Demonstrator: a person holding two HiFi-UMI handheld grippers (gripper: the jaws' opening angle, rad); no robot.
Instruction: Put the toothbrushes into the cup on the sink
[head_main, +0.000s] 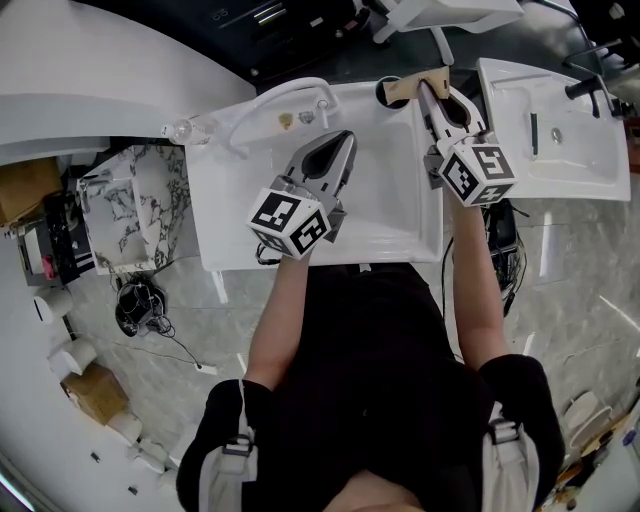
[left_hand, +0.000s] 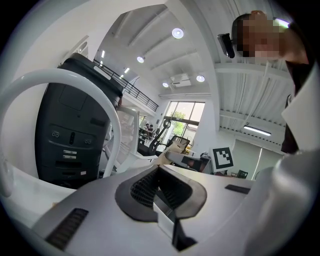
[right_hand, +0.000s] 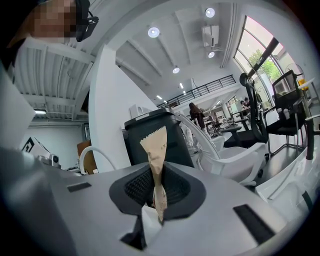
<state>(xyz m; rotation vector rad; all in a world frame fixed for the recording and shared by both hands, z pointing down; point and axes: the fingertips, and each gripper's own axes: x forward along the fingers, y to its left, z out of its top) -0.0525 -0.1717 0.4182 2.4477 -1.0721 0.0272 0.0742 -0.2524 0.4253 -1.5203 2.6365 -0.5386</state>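
Note:
My right gripper (head_main: 430, 92) is shut on a toothbrush in a tan paper wrapper (head_main: 412, 86), held at the back edge of the white sink (head_main: 390, 215), right beside the dark mouth of the cup (head_main: 385, 93). In the right gripper view the wrapper (right_hand: 155, 145) sticks up from between the shut pads of that gripper (right_hand: 155, 177). My left gripper (head_main: 345, 137) hovers over the sink basin, jaws together with nothing in them. In the left gripper view, the gripper (left_hand: 159, 172) points up at the room.
A white curved faucet (head_main: 290, 95) arches over the sink's back left. A clear glass (head_main: 185, 130) lies left of it. A second sink (head_main: 560, 135) stands to the right, a marble block (head_main: 130, 205) to the left.

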